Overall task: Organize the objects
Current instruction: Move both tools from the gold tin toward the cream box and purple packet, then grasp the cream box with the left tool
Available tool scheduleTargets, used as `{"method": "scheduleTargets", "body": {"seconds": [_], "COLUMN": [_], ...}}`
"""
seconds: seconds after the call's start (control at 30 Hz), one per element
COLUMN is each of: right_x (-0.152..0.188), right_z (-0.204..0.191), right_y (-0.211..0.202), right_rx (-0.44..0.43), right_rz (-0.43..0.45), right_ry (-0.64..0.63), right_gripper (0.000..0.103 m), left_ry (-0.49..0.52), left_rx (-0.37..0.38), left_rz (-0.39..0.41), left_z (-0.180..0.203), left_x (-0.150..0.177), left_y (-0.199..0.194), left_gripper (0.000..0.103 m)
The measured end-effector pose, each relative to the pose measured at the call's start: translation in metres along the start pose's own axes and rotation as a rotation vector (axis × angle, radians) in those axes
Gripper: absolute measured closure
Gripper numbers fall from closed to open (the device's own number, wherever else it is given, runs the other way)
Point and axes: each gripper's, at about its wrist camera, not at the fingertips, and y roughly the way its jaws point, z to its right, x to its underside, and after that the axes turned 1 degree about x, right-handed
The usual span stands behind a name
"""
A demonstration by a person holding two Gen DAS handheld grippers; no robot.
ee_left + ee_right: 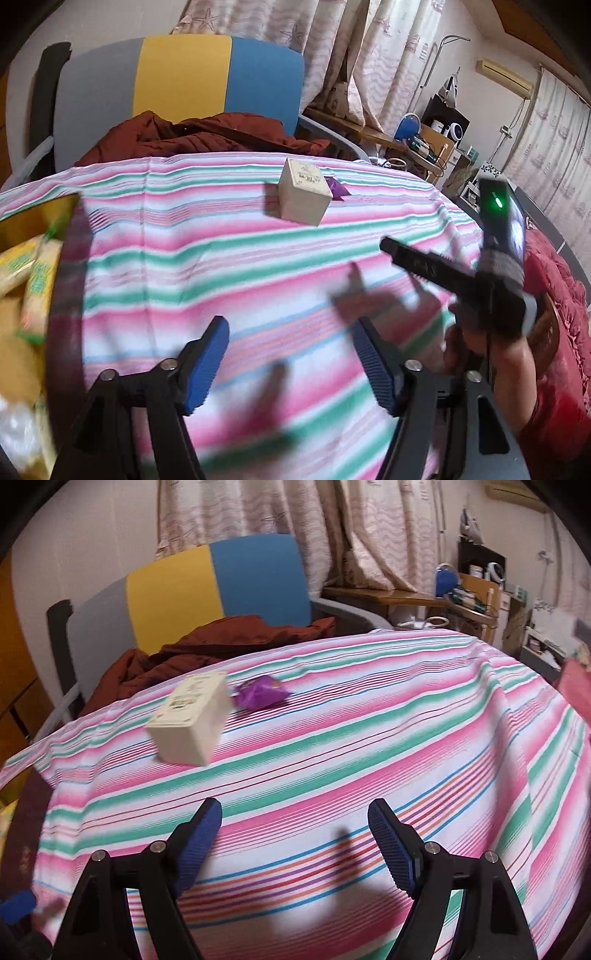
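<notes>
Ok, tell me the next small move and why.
Probably ease the right hand-held gripper forward toward the cream box: both hand-held grippers are open and empty, and the box and purple packet sit loose on the striped cloth ahead.

Patterned curtains [258,520] hang behind a grey-yellow-blue chair [207,590] and cluttered shelves [476,583].

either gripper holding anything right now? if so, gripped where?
Nothing held. Left gripper and right gripper both stand open over the striped cloth. The box and purple packet lie untouched farther back.
</notes>
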Motion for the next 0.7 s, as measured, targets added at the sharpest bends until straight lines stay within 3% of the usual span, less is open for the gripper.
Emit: {"method": "scheduleTargets", "body": {"seconds": [0.03, 0.33, 0.53, 0.7], "right_x": [0.0, 0.009, 0.012, 0.013], "right_z": [0.003, 0.021, 0.027, 0.024], "right_y": [0.002, 0.013, 0.017, 0.019], "right_rx": [0.001, -0.002, -0.004, 0.011], "right_rz": [-0.004, -0.012, -0.015, -0.011], "right_ry": [0.013, 0.106, 0.141, 0.131], "right_gripper": [0.021, 0.021, 0.021, 0.021], "left_ry": [0.005, 0.082, 0.149, 0.148], "left_rx": [-0.009, -0.038, -0.091, -0.167], "left_rz": [-0.001, -0.002, -0.009, -0.008], "left_z": [0.002, 0.029, 0.044, 0.036], "left_x": [-0.007, -0.08, -0.108, -0.113], "left_y": [0.007, 0.087, 0.136, 0.157], "left_gripper": [0.019, 0.019, 0.019, 0.019]}}
